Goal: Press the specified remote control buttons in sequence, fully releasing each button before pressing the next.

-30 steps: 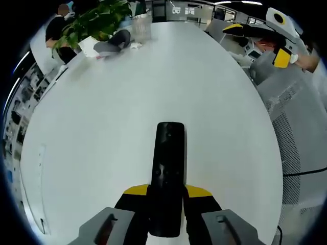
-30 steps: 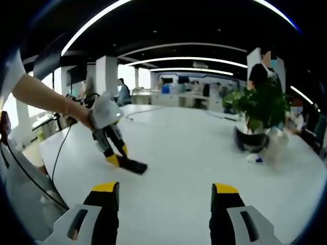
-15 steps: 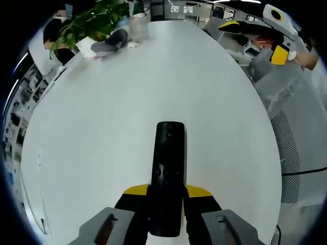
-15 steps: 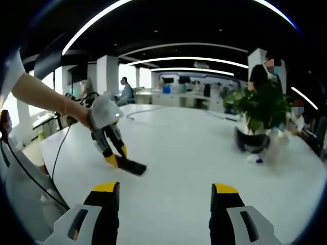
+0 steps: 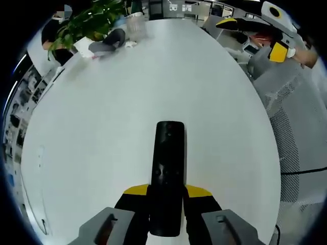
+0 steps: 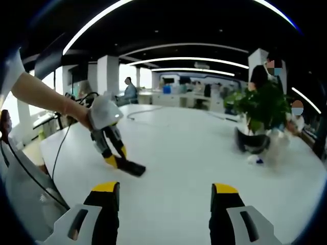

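A black remote control (image 5: 168,168) runs straight out from between the jaws of my left gripper (image 5: 166,194), which is shut on its near end; the remote hovers just above the white table (image 5: 102,127). In the right gripper view the same remote (image 6: 131,167) shows small at the left, held by the left gripper (image 6: 115,158) in a person's hand (image 6: 76,113). My right gripper (image 6: 164,196) stands open in the air, well back from the remote, with nothing between its yellow-tipped fingers (image 6: 106,188). In the left gripper view the right gripper (image 5: 276,30) shows at the top right.
A potted green plant (image 6: 260,109) and a dark bowl-like object (image 6: 250,143) stand on the far part of the table. Cables (image 6: 56,153) hang at the table's left edge. People stand and sit behind the table. A mesh chair (image 5: 296,138) is beside the table's edge.
Both grippers and the remote hold their places. The left gripper view has tilted a little, so the far end of the table sits slightly higher in it.
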Available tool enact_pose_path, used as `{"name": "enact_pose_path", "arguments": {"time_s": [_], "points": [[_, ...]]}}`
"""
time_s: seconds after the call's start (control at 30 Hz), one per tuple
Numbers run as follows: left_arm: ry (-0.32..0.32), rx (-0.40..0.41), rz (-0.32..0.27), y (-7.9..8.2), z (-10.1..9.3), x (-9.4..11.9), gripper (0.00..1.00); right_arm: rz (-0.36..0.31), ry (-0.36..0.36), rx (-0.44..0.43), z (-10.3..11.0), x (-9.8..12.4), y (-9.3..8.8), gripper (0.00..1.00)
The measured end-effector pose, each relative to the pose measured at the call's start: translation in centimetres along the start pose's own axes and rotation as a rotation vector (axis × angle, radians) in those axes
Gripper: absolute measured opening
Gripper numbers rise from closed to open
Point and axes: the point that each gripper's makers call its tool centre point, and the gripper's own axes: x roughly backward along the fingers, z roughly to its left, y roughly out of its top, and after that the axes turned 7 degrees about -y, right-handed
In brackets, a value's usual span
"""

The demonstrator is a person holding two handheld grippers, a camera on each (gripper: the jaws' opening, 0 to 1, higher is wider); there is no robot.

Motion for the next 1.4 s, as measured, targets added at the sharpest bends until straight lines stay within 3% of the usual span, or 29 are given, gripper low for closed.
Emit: {"name": "enact_pose_path", "arguments": {"time_s": [1.4], "points": [[-0.007,-0.015,0.016,-0.1,-1.5,-0.1,0.24,0.001,0.003,0.002,0.0,0.0,0.1,0.71]]}}
